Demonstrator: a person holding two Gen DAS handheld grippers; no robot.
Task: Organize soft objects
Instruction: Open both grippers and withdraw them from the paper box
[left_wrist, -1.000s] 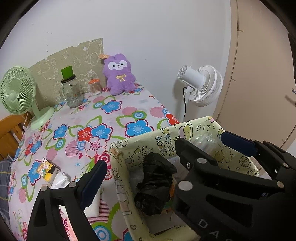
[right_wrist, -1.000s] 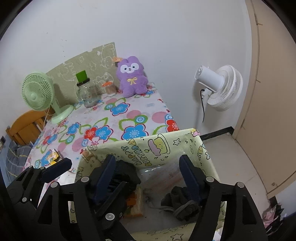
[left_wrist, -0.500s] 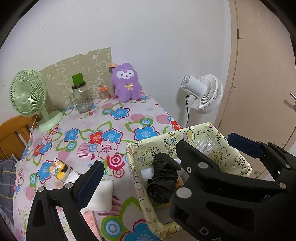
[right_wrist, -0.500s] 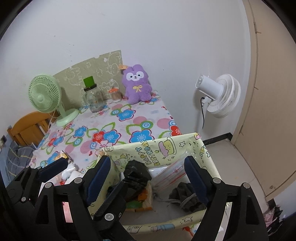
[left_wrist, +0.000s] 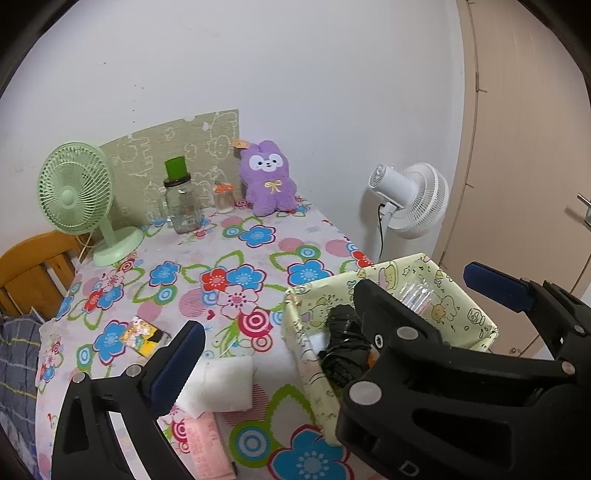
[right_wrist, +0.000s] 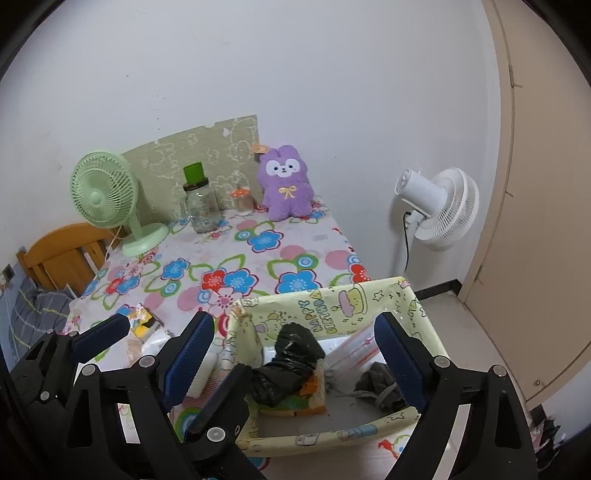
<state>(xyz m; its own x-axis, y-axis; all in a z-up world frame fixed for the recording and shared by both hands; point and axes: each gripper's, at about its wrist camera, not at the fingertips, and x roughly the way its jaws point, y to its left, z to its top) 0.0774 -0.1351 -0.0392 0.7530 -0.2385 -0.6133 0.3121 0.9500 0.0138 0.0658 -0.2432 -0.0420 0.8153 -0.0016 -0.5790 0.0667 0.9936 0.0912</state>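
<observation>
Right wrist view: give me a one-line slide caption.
Open right gripper above a patterned storage box holding a crumpled black bag, on a floral tablecloth.

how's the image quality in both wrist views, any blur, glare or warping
Left wrist view: sharp, evenly lit, strong fisheye bending the door, dark corner vignette. Right wrist view: same warp and vignette, no blur, mild sheen on the plastic bag in the box.

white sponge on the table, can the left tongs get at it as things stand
Probably yes. The white sponge lies bare on the tablecloth just ahead of the left tongs, whose jaws have just been opening and hold nothing. The box stands beside it, not over it.
</observation>
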